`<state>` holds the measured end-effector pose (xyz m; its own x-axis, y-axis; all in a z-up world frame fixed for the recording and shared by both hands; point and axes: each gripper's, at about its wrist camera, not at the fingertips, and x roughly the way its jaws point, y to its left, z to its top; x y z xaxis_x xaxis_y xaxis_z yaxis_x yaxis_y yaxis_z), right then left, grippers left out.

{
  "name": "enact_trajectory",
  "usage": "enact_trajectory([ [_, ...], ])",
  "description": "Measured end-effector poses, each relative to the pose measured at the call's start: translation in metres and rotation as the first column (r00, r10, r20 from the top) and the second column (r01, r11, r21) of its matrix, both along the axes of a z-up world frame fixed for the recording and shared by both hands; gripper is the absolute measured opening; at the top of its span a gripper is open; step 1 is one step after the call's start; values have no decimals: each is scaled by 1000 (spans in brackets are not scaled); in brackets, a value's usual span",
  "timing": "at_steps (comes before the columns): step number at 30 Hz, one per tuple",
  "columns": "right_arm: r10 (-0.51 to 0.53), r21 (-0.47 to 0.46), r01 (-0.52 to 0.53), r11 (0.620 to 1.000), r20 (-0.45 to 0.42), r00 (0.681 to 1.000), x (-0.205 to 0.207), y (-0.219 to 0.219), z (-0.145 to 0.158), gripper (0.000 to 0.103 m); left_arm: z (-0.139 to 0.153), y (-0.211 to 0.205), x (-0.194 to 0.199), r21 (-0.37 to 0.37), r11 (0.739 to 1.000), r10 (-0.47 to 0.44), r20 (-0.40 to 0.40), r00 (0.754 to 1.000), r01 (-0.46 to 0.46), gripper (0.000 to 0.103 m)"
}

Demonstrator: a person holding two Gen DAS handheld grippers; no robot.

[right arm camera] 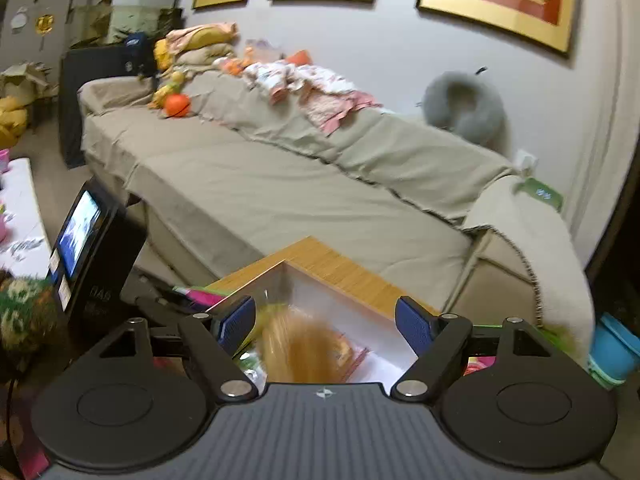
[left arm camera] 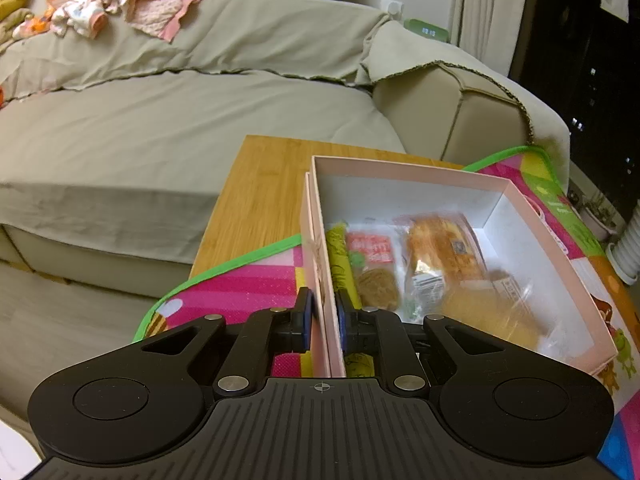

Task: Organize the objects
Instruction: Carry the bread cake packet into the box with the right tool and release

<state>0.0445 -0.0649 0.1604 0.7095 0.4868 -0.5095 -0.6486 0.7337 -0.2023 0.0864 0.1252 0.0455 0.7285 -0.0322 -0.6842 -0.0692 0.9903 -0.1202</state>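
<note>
1. Sitting on a bright play mat (left arm camera: pixel 248 280) that covers part of a wooden table (left arm camera: pixel 260 200), the pink box (left arm camera: pixel 520 208) is open at the top, with its white inside showing.
2. Inside the box lie wrapped snacks: a yellow-green packet (left arm camera: pixel 340 264) against the near wall, a round brown biscuit (left arm camera: pixel 378 290) under a red label, and a clear bag of golden bread (left arm camera: pixel 440 248).
3. The left gripper (left arm camera: pixel 323 320) is nearly closed, its blue pads pinching the box's near side wall between them, one pad outside and one inside.
4. From the right wrist view, the right gripper (right arm camera: pixel 325 322) hovers above the box corner with its jaws standing wide; no earlier view confirms any motion, and nothing is pressed between the pads.
5. A blurred golden snack (right arm camera: pixel 308 352) shows low between the right gripper's fingers, inside the box and apart from both pads.
6. Beyond the table stands a beige sofa (left arm camera: pixel 180 120) with clothes (left arm camera: pixel 132 4) heaped on its back and a grey neck pillow (right arm camera: pixel 464 104) against the wall.
</note>
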Motion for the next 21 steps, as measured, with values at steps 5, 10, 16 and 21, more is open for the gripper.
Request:
enact_trajectory([
  [5, -46, 38, 48, 998, -31, 998, -1, -24, -2, 81, -1, 0, 0, 1, 1000, 0, 2, 1000, 0, 14],
  [10, -168, 21, 171, 985, -95, 981, 5, -65, -21, 83, 0, -1, -1, 3, 1000, 3, 1, 1000, -3, 14],
  [16, -308, -23, 309, 951, -178, 935, 8, -110, -54, 85, 1, -2, 0, 7, 1000, 7, -1, 1000, -7, 14],
  [21, -367, -75, 359, 930, -203, 908, 1, -124, -81, 86, 1, -3, 0, 13, 1000, 9, -5, 1000, -9, 14],
])
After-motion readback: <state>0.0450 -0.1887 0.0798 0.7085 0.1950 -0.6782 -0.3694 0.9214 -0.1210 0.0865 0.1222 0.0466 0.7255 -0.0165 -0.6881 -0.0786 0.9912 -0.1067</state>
